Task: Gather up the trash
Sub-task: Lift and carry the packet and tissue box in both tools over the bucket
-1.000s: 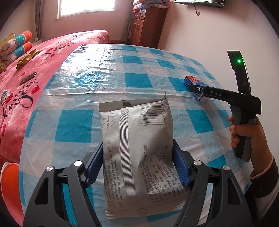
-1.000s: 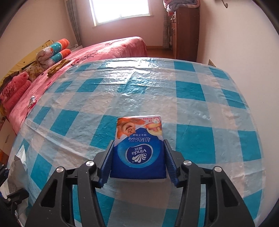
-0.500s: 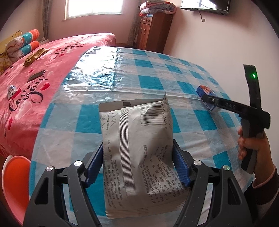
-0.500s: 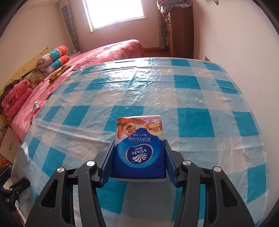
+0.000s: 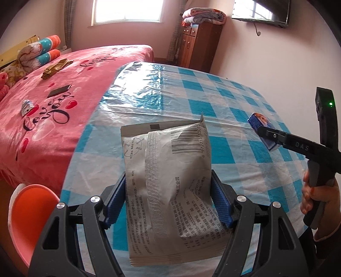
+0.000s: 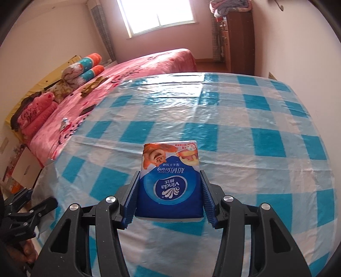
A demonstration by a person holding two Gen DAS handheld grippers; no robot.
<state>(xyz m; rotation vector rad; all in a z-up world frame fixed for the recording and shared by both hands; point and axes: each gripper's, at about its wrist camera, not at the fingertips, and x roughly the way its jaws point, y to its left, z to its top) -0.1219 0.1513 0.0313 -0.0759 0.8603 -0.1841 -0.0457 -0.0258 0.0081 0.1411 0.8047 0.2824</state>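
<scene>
While left tongs (image 5: pixel 168 204) clamp grey barcoded pouch (image 5: pixel 170 183), right tongs (image 6: pixel 169 202) grip blue "Vinda" tissue pack (image 6: pixel 169 181).

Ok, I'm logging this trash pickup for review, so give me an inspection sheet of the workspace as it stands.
Surface: table under a blue-and-white checked plastic cover, glossy and wrinkled.
Job's things: grey printed pouch in the left claw; blue tissue pack in the right claw.
Clutter: nothing seen loose on the table.
Grippers: both claws shut on their items, held above the cover.
Cables: a cord hangs below the wall TV.
Surroundings: pink bed with rolled bedding, a dark flat item and small objects; wooden cabinet topped with folded blankets; window; orange seat.
</scene>
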